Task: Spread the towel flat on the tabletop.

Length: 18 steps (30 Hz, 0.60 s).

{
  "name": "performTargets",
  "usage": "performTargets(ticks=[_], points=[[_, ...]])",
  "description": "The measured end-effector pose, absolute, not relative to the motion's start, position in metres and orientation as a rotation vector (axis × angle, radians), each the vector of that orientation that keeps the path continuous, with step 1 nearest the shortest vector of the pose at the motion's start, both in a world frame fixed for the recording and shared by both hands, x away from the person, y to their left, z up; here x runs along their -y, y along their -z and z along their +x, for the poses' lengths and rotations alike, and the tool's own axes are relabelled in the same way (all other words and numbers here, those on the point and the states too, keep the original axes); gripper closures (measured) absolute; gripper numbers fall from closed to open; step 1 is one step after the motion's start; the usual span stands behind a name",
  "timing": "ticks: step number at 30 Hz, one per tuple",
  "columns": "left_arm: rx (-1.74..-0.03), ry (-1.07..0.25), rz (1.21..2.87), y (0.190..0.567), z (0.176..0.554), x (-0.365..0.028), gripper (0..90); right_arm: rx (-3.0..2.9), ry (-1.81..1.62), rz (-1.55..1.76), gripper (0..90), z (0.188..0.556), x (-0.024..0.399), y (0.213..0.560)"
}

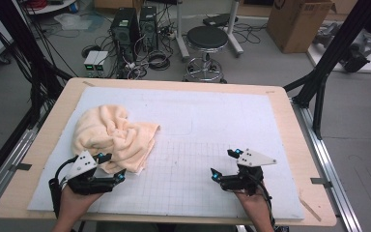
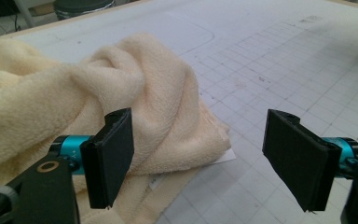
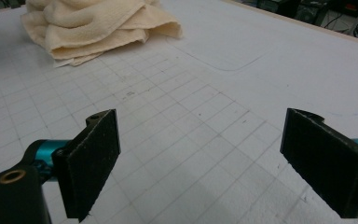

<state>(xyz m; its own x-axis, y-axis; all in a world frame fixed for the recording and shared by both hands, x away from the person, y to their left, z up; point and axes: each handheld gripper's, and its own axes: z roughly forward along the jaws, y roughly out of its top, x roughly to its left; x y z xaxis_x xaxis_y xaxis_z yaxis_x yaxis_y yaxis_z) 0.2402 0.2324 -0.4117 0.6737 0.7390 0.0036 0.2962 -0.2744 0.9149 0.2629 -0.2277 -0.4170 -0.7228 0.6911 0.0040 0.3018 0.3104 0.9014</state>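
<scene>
Grey floor (image 1: 270,67); black stool (image 1: 206,38); cardboard box (image 1: 299,21); cables (image 1: 154,60).

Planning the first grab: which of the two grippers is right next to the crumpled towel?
The left gripper: its open jaws sit at the towel's near edge, while the right gripper is open over bare gridded mat, well apart from it.

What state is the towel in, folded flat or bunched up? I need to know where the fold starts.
Bunched up. The towel lies in a crumpled heap with thick rolls and creases on the white mat, not in flat layers.
</scene>
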Motion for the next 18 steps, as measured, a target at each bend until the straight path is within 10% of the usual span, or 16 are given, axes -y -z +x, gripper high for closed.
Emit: performTargets(ticks=[18], points=[[-0.930, -0.602, 1.816, 0.373, 0.293, -0.267, 25.8, -2.205, -1.395, 0.879, 11.2, 0.264, 0.230, 0.417]])
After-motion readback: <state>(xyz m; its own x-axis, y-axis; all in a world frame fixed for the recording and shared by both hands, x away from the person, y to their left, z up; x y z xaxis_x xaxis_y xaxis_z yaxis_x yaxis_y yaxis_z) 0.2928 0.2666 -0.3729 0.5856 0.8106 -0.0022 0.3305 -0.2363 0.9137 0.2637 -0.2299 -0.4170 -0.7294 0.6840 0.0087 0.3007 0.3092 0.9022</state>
